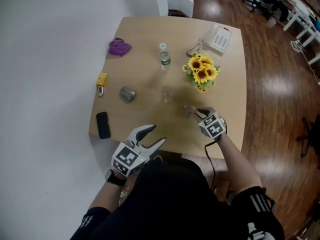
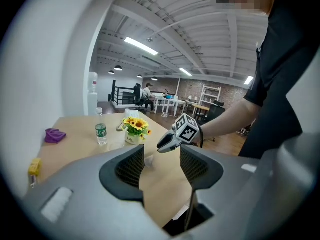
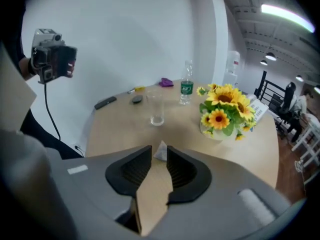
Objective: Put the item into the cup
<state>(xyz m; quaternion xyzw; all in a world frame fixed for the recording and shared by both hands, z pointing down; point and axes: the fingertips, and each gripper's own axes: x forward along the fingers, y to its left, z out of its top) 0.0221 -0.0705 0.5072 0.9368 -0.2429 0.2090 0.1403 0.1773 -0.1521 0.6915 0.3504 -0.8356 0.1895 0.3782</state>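
My left gripper (image 1: 157,134) open and empty at the near edge of the light wooden table (image 1: 227,79), my right gripper (image 1: 199,113) with jaws apart, small white item (image 3: 161,152) lying at their tips, clear cup (image 1: 166,94) just beyond, sunflowers (image 1: 201,71), white wall (image 1: 50,59) left, dark wood floor (image 1: 280,84) right

Clear glass cup (image 1: 166,94) standing upright mid-table (image 1: 230,84). Small whitish crumpled item (image 3: 161,151) lying flat on wood, near cup but apart, on person's side.
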